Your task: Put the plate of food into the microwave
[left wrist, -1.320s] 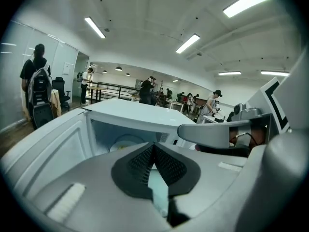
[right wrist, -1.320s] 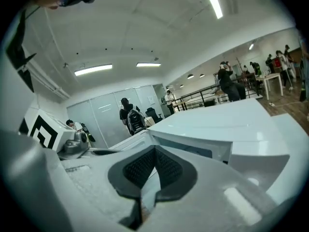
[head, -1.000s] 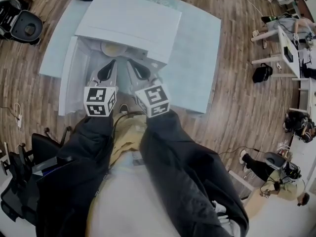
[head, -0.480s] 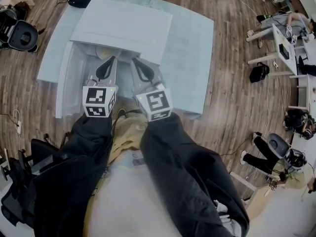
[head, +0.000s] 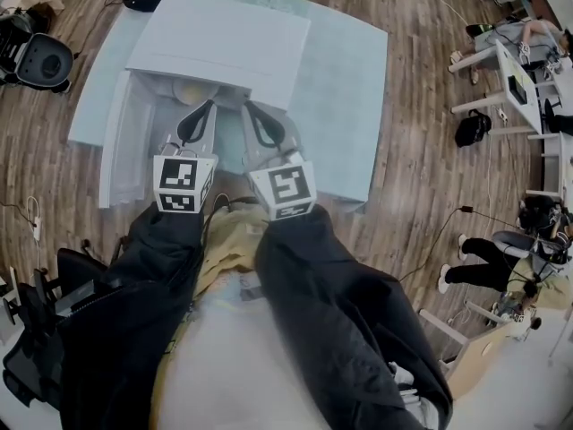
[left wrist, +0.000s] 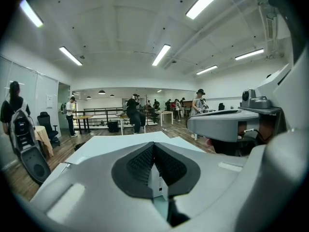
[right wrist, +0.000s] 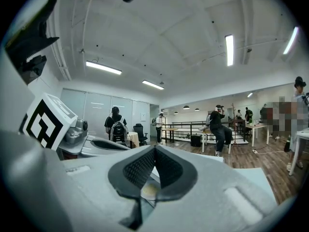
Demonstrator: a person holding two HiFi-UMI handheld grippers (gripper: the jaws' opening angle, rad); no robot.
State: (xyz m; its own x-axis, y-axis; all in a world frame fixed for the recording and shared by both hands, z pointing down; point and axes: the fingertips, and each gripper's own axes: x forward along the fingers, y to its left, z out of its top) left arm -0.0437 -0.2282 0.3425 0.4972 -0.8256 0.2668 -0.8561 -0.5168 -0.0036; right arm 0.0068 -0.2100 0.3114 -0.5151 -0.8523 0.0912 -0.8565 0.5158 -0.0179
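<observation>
1. While both tools are held level in front of the person, the left gripper (left wrist: 153, 145) has its two black ribbed pads pressed fully together, with nothing clamped between them.
2. Just beside it, the right gripper (right wrist: 155, 149) is likewise closed tight and empty, and a yellowish round patch shows through the gap beneath its pads.
3. Each gripper carries a white cube with black square markers at its rear, nearest the person, whose dark sleeves (head: 161, 267) run back from them.
4. Seen from the head view, the two grippers lie side by side, close but not touching, and their tips point into the mouth of the white box-shaped microwave (head: 224, 38).
5. The microwave's white door (head: 121, 137) stands swung open to the left.
6. The round plate of yellowish food (head: 192, 90) lies inside the microwave's cavity, partly under the front edge of the top, just beyond the left gripper's tip and apart from both grippers.
7. The microwave stands on a pale blue rectangular worktop (head: 345, 88), which is bare to the right of it.
8. Around the worktop runs a brown wooden plank floor (head: 430, 177), with a black office chair (head: 40, 56) to the far left.
9. Other people sit and stand at desks well apart, along the right edge of the head view.
</observation>
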